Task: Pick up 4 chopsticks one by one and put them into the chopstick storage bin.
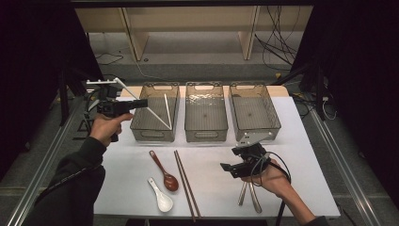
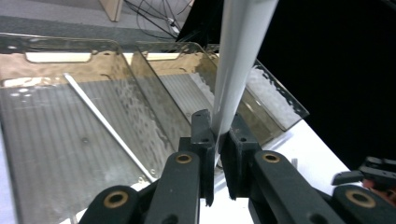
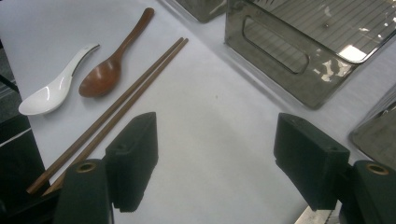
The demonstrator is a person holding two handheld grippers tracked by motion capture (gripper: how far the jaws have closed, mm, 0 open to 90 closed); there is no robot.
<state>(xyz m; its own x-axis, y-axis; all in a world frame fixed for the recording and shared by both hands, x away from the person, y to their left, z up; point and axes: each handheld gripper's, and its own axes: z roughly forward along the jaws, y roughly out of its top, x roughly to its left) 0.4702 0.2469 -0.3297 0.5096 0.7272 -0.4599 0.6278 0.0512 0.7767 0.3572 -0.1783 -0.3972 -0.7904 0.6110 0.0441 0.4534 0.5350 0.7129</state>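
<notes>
Nearby, wooden chopsticks (image 1: 187,183) and two spoons (image 1: 163,186) lie on the surface (image 1: 211,183); the left bin (image 1: 154,113) holds one white chopstick (image 1: 167,110), the left gripper (image 1: 141,103) pinches another, and the right gripper (image 1: 227,168) gapes empty.

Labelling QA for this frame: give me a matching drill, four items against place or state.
Items:
1. white chopstick
2. brown chopsticks
3. white spoon
4. right tool

Place or state:
A. jaws open, nothing between them
B. clamped in the left tool
C. on the table beside the brown spoon
D. on the table, in front of the middle bin

Pairs: 1-B, 2-D, 3-C, 4-A
</notes>
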